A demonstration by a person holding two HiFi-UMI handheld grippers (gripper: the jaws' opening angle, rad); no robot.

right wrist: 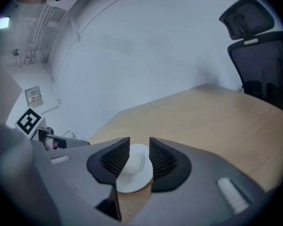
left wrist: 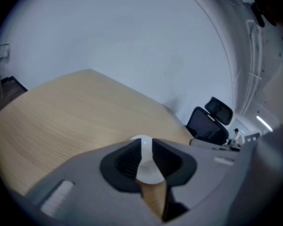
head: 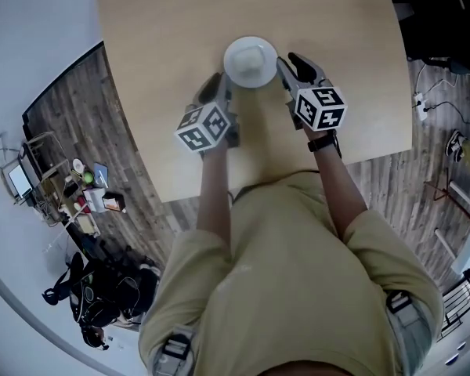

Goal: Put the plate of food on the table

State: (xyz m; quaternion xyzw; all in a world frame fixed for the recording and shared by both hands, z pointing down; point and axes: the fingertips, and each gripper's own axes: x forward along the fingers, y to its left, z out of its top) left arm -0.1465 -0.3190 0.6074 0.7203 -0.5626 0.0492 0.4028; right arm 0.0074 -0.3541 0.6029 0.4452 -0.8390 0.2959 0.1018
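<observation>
A white plate (head: pixel 251 61) with a pale mound of food (head: pixel 253 54) rests flat on the light wooden table (head: pixel 157 45), near its middle. My left gripper (head: pixel 222 81) is at the plate's left rim. In the left gripper view its jaws stand narrow, and the plate's rim (left wrist: pixel 149 171) fills the gap between the pads of the left gripper (left wrist: pixel 144 146). My right gripper (head: pixel 287 63) sits at the plate's right rim. In the right gripper view the jaws of the right gripper (right wrist: pixel 139 148) stand apart. The plate (right wrist: pixel 131 181) and food (right wrist: pixel 136 162) show through that gap, untouched by the pads.
A black office chair (right wrist: pixel 260 46) stands past the table's far side, also visible as the chair (left wrist: pixel 210 121) in the left gripper view. On the wooden floor lie small clutter (head: pixel 86 190) and a black bag (head: pixel 102 296) at the left, cables (head: pixel 435 104) at the right.
</observation>
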